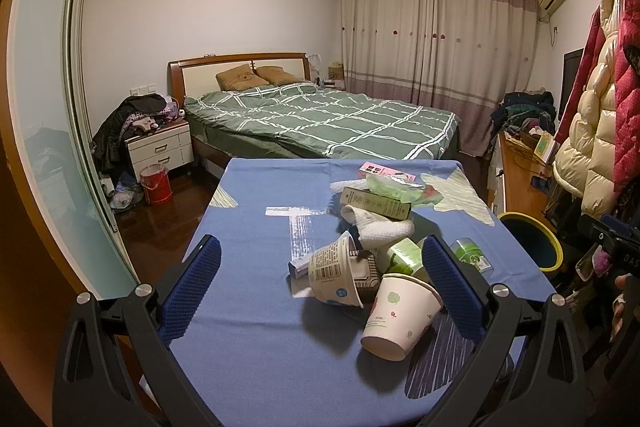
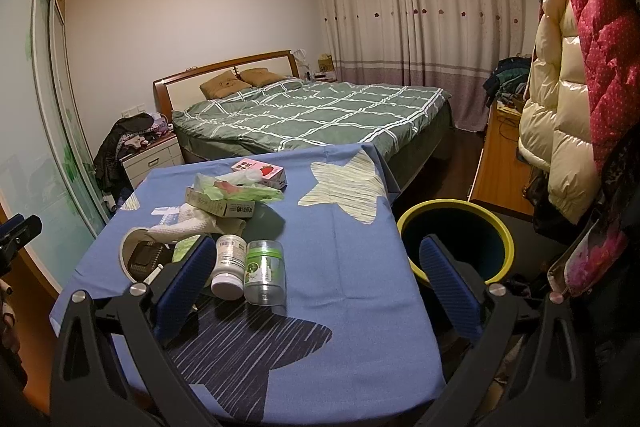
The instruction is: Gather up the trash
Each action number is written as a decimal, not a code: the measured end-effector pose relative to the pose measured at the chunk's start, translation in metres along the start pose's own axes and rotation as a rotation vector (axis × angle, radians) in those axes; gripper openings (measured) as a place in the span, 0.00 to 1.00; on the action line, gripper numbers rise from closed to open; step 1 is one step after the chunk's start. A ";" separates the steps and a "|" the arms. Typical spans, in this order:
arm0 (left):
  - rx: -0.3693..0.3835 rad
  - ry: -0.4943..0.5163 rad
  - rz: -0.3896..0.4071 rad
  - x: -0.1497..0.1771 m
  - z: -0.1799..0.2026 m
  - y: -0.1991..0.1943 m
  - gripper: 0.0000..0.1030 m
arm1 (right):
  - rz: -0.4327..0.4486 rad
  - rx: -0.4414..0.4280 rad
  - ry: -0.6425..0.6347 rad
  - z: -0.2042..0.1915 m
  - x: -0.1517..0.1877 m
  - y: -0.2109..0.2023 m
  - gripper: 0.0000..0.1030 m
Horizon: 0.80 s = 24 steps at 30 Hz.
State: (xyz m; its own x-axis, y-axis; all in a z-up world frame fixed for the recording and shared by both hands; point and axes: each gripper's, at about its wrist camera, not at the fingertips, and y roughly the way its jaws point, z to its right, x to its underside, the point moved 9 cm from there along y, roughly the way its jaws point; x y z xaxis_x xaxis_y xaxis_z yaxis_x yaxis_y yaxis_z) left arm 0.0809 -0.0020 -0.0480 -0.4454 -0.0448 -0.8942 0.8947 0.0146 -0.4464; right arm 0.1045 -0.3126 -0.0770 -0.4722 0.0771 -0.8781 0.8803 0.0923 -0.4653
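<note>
**Left wrist view.**
- Left gripper (image 1: 320, 291): jaws spread wide, blue pads bare, nothing held, poised over the table (image 1: 248, 359) in its blue star-print cloth.
- Paper cup (image 1: 400, 311): white with small prints, on its side, mouth tilted up and away; it lies between the pads, close against the right-hand pad. Its inside is not visible.
- Tub (image 1: 334, 277): white with a barcode, tipped on its side, just ahead of the claw and touching the paper cup. A dark ribbed item sits at its mouth; whether it is inside cannot be told from here.
- Green-and-white cup (image 1: 404, 257): behind the tub, partly hidden.
- White cloth (image 1: 384, 227): crumpled, farther ahead, under a long olive carton (image 1: 376, 203).
- Green plastic bag (image 1: 396, 187) and pink carton (image 1: 386, 171): at the far end of the pile.
- Clear jar (image 1: 472, 255): green lid, just outside the right-hand pad.
- Bin (image 1: 532, 243): yellow rim, dark interior, on the floor off the table's right edge; contents not visible.

**Right wrist view.**
- Right gripper (image 2: 320, 291): jaws wide apart, holding nothing; left pad over the table (image 2: 360, 267), right pad in front of the bin (image 2: 456, 247).
- Bin: ahead and right of the claw, its dark inside showing no contents.
- Clear jar (image 2: 265, 273): lying between the pads near the left one, appears empty.
- White bottle (image 2: 229, 267): barcode label, touching the jar's left side.
- Tub (image 2: 140, 259): left of the left pad, mouth toward the camera, with the dark ribbed item inside it.
- White cloth (image 2: 188, 223), olive carton (image 2: 220, 205), green bag (image 2: 236, 189), pink carton (image 2: 260, 173): stacked farther ahead and left.
</note>
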 end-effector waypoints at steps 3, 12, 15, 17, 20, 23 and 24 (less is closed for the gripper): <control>-0.004 0.002 -0.002 0.002 -0.001 0.002 0.96 | -0.003 0.000 0.000 0.000 0.001 0.001 0.94; -0.016 0.008 -0.012 0.002 -0.004 0.008 0.96 | -0.026 0.001 -0.002 -0.001 0.005 0.010 0.94; -0.025 0.003 -0.012 0.001 -0.009 0.009 0.96 | -0.049 -0.006 -0.009 -0.005 0.010 0.019 0.94; -0.027 -0.002 -0.009 0.001 -0.013 0.011 0.96 | -0.067 -0.015 -0.019 -0.011 0.013 0.027 0.94; -0.035 -0.005 -0.008 -0.001 -0.020 0.015 0.96 | -0.089 -0.040 -0.032 -0.022 0.016 0.041 0.94; -0.042 -0.010 -0.010 0.001 -0.026 0.019 0.96 | -0.116 -0.061 -0.054 -0.036 0.020 0.057 0.94; -0.044 -0.011 -0.012 0.001 -0.028 0.022 0.96 | -0.126 -0.072 -0.061 -0.041 0.020 0.064 0.94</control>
State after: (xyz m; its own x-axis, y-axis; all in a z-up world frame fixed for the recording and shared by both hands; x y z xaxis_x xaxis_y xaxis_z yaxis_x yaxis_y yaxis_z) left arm 0.0987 0.0267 -0.0599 -0.4558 -0.0566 -0.8883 0.8867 0.0580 -0.4587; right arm 0.1495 -0.2648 -0.1201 -0.5732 -0.0003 -0.8194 0.8077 0.1686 -0.5650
